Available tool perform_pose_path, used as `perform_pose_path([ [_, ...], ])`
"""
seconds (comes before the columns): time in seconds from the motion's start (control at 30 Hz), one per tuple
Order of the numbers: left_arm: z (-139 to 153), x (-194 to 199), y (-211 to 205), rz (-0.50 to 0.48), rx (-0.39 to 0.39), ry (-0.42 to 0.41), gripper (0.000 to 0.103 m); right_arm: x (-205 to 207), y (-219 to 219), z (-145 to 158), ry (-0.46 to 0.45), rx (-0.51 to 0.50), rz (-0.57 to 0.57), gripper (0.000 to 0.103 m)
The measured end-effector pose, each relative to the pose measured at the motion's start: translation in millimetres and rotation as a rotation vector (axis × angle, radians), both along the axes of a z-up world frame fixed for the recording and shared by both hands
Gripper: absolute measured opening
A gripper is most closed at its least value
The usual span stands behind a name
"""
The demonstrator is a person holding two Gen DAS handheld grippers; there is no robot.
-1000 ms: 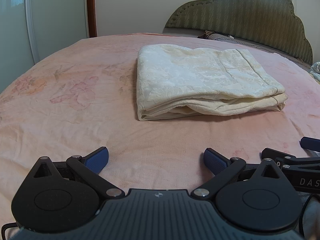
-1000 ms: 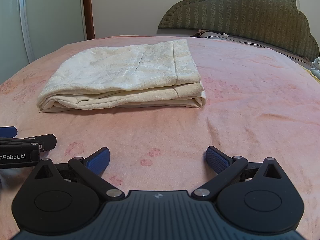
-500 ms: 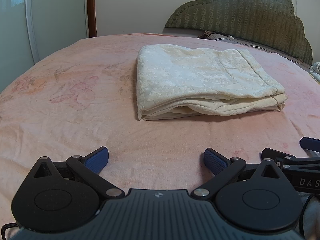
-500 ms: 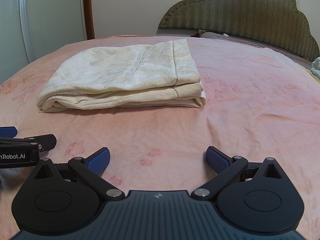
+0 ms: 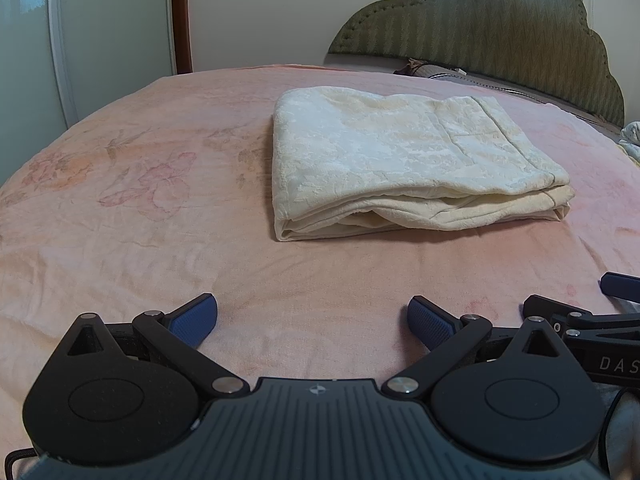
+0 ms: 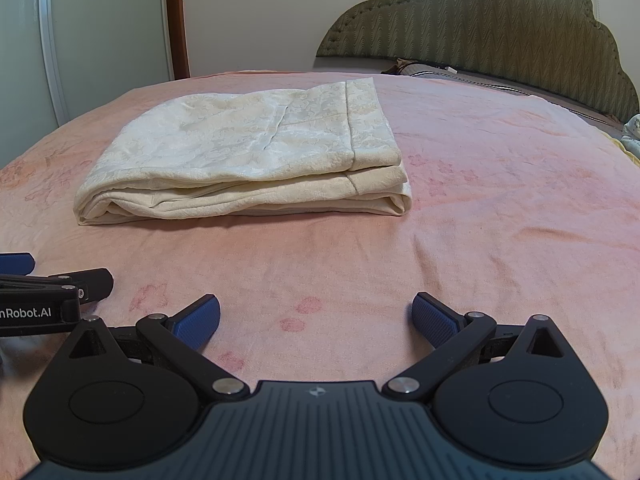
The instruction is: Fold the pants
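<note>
While both tools, left [image 5: 313, 319] and right [image 6: 316, 320], rest spread wide and empty, we find the pants [image 5: 404, 164] folded ahead on the bed [image 5: 140, 216]; soft, limp, best gripped at the layered near edge.

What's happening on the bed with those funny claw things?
A person holds two grippers to fold pants. The cream pants already lie folded in a neat stack on the pink bedspread. The left gripper and the right gripper are both open and empty, low over the bedspread in front of the pants, touching nothing. The folding looks finished.
</note>
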State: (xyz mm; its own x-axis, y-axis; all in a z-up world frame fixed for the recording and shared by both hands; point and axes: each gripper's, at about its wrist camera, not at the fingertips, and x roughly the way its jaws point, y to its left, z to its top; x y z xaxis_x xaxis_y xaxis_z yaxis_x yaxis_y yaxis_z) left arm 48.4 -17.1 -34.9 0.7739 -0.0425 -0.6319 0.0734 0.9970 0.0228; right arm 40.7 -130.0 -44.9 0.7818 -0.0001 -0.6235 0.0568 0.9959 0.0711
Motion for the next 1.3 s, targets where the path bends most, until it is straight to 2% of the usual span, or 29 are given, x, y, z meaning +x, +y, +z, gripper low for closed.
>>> perform_pose_path([
  [0.63,0,-1,-1,-0.001,0.005,0.004,0.103,-1,1,4,0.01,0.001,-0.022,0.103],
  [0.9,2,1,0,-0.006,0.007,0.013,0.103,7,12,8,-0.009,-0.083,0.015,0.103],
  [1.1,3,2,0,-0.01,0.003,0.024,0.103,7,1,2,0.002,-0.004,0.01,0.103],
  [1.3,5,3,4,-0.02,-0.007,0.027,0.103,7,0,2,0.004,-0.009,0.012,0.103],
])
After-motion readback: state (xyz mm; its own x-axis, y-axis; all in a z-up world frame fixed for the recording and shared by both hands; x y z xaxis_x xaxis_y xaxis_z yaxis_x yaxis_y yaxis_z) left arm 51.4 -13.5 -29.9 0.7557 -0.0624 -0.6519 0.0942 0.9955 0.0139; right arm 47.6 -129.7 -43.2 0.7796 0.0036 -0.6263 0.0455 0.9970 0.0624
